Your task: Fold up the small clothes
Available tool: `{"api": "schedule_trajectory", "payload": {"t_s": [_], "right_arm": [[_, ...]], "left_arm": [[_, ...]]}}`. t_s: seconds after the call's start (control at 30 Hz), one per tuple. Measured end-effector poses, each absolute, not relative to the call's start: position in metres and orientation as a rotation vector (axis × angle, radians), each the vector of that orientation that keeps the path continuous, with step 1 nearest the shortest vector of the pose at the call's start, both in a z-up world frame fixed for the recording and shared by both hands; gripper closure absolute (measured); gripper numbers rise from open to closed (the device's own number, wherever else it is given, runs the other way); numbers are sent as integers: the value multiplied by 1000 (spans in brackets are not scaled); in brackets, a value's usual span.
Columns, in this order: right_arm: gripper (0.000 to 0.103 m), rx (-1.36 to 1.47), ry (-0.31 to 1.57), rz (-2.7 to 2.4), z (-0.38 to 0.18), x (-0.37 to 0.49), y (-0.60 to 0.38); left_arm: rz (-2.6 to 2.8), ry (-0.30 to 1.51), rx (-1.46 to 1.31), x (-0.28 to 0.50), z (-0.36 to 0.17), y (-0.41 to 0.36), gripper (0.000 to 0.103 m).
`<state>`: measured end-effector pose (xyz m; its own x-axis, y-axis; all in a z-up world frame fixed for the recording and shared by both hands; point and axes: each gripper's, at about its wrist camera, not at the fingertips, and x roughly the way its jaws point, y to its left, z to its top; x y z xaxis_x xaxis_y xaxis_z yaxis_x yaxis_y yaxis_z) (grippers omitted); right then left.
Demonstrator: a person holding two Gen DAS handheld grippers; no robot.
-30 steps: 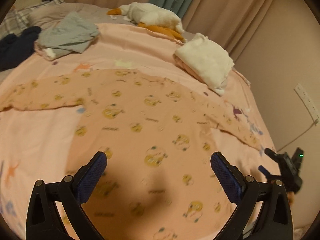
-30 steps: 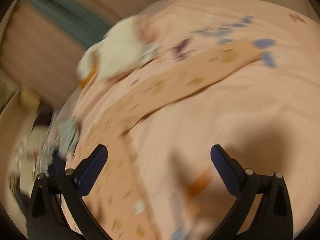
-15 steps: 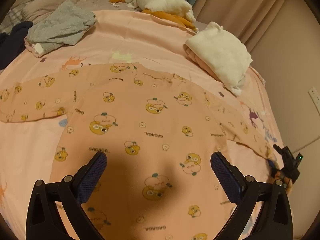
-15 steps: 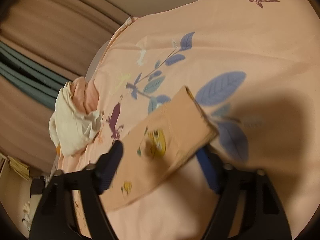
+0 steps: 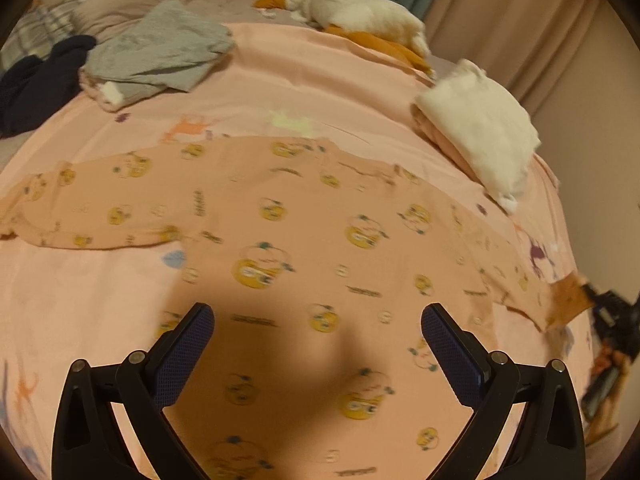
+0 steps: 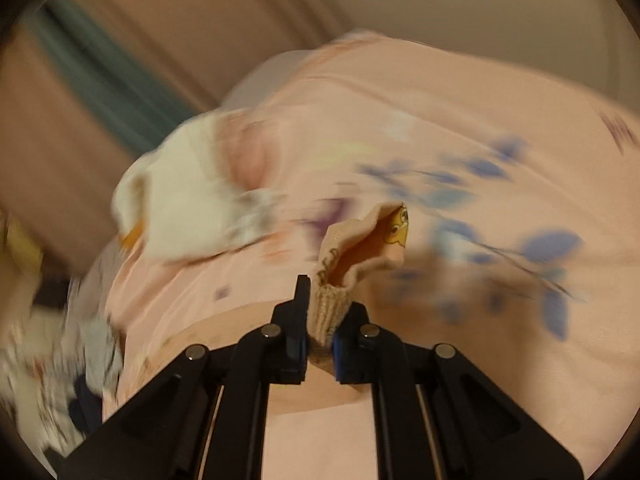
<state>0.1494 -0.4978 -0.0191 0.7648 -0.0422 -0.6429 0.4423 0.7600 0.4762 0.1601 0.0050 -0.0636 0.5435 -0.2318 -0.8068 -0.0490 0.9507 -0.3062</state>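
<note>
The peach shirt (image 5: 304, 264) lay spread flat on the pink sheet of the bed (image 5: 280, 76), printed all over with small yellow faces and short lines of lettering. Its sleeves ran out to either side, so its long axis crossed the left wrist view from left to right, with the neckline toward the far end of the bed and the hem toward us.

Half a second before, we had the right claw (image 6: 318, 340) open around the flat cuff; now it was clenched on the ribbed sleeve cuff (image 6: 332, 304), which stood bunched up between the pads with its opening facing away. In the left wrist view the sleeve's end (image 5: 568, 296) was lifted at the right edge of the bed.

Our left claw (image 5: 316, 360) stayed released above the shirt's lower body, holding nothing.

Beyond the shirt sat a folded white pile (image 5: 480, 128), a grey garment (image 5: 156, 52) and a plush duck (image 5: 352, 16).
</note>
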Motion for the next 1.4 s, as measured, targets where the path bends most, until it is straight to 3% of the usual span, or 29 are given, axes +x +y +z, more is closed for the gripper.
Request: {"api": "schedule_trajectory", "payload": {"t_s": [0.23,0.37,0.5,0.7,0.73,0.77,0.83,0.87,1.0,1.1,1.27,1.33,1.37,1.4], "right_arm": [[94,417,653,-58,63,217,-349],[93,266,671,37,76,245,-257],[93,104,716,132,54,264,-165],[91,-178,838,220,-24,275,-54],[89,-234,865,226,-42,274,-42],[79,-288,903,240,-61,274,-31],[49,-367,966,260,-90,271,-11],[45,-403,988,288,-101,266,-2],[44,-455,992,541,-103,235,9],[37,-255,965,609,-75,222,-31],[36,59,938,488,-55,223,-138],[44,114,952,387,-61,227,-174],[54,134,967,353,-67,230,-187],[63,162,981,322,-73,233,-200]], "left_arm": [[-52,947,-366,145,-50,57,0],[-3,926,-398,136,-45,92,0],[58,915,-442,130,-46,131,0],[115,927,-485,128,-59,166,0],[117,933,-493,129,-62,169,0],[117,939,-500,131,-65,171,0],[104,944,-515,133,-67,172,0],[89,941,-526,134,-67,173,0],[13,903,-543,143,-61,166,0],[-36,890,-557,156,-56,156,0],[-176,907,-579,184,-56,126,2],[-243,921,-586,199,-60,105,13],[-275,930,-596,204,-63,96,18],[-330,943,-617,214,-69,84,29]]}}
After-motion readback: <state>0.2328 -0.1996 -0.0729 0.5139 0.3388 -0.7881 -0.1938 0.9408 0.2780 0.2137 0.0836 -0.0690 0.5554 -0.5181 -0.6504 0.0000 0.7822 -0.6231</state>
